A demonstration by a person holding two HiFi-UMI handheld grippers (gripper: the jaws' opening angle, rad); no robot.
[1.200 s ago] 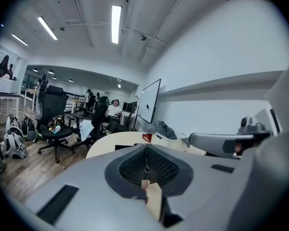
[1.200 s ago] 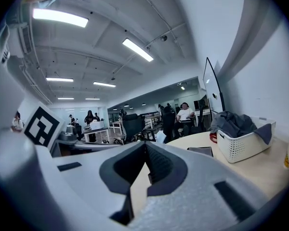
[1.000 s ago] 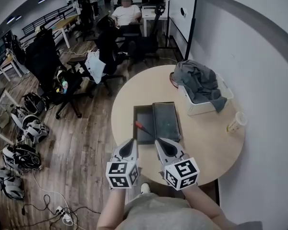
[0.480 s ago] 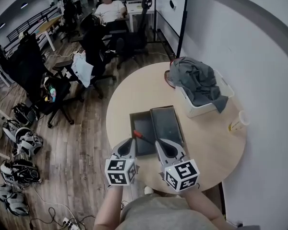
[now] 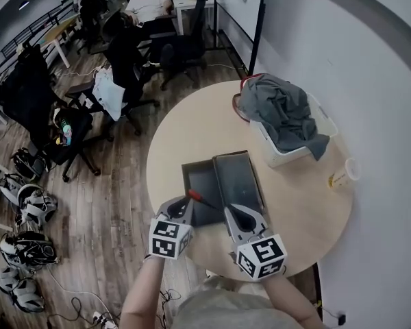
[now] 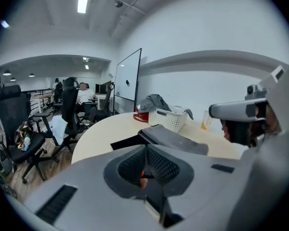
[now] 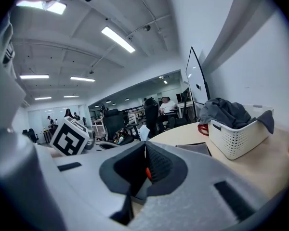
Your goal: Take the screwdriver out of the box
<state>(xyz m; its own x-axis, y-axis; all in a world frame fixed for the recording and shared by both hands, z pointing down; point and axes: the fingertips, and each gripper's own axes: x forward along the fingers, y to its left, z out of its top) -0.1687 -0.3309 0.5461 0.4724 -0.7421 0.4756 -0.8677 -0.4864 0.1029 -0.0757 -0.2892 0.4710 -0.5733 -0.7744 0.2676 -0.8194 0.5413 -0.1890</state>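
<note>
A dark box lies open mid-table, its tray (image 5: 200, 177) on the left and its lid (image 5: 238, 180) on the right. The screwdriver (image 5: 194, 197), with a red handle and a dark shaft, rests in the tray's near left part. My left gripper (image 5: 183, 203) is shut, and its tip sits right beside the red handle; I cannot tell whether they touch. My right gripper (image 5: 238, 214) is shut too, hovering at the lid's near edge. In the left gripper view the jaws (image 6: 145, 150) are pressed together and the box (image 6: 173, 138) lies just ahead. The right gripper view shows its jaws (image 7: 145, 150) together.
A white basket (image 5: 298, 149) holding a grey cloth (image 5: 281, 108) stands at the round table's (image 5: 192, 122) far right, with a red item (image 5: 241, 105) beside it. A pale cup (image 5: 342, 175) stands near the wall. Office chairs (image 5: 123, 53) and gear crowd the floor to the left.
Both grippers have come forward and lower towards the box. The left one's tip, which was short of the tray, now sits by the red handle. The screwdriver has not moved in the tray.
</note>
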